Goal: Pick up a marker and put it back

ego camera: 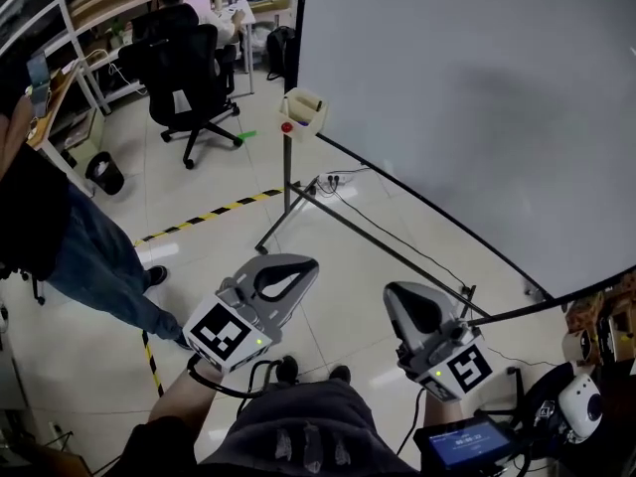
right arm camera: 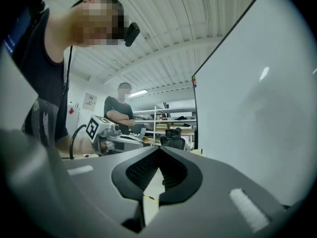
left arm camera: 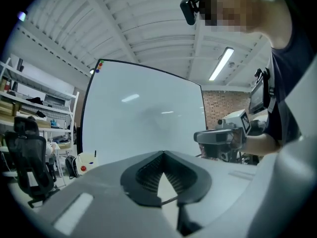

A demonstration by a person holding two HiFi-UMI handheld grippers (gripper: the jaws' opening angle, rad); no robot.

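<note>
A cream holder [ego camera: 304, 110] with a red dot on its side hangs at the whiteboard's [ego camera: 477, 97] lower left corner. It also shows in the left gripper view as the holder [left arm camera: 85, 163], with a thin dark stick rising from it. No marker can be made out clearly. My left gripper [ego camera: 307, 265] and right gripper [ego camera: 397, 297] are held side by side over the floor, well short of the holder, both pointing level toward the board. Each has its jaws shut, left gripper [left arm camera: 163, 154] and right gripper [right arm camera: 159, 149], with nothing between them.
The board's metal stand legs [ego camera: 328, 212] and a cable run across the floor ahead. A black office chair [ego camera: 189, 78] and a seated person are at the back left. Another person [ego camera: 60, 237] stands close at the left. Yellow-black tape [ego camera: 209, 212] crosses the floor.
</note>
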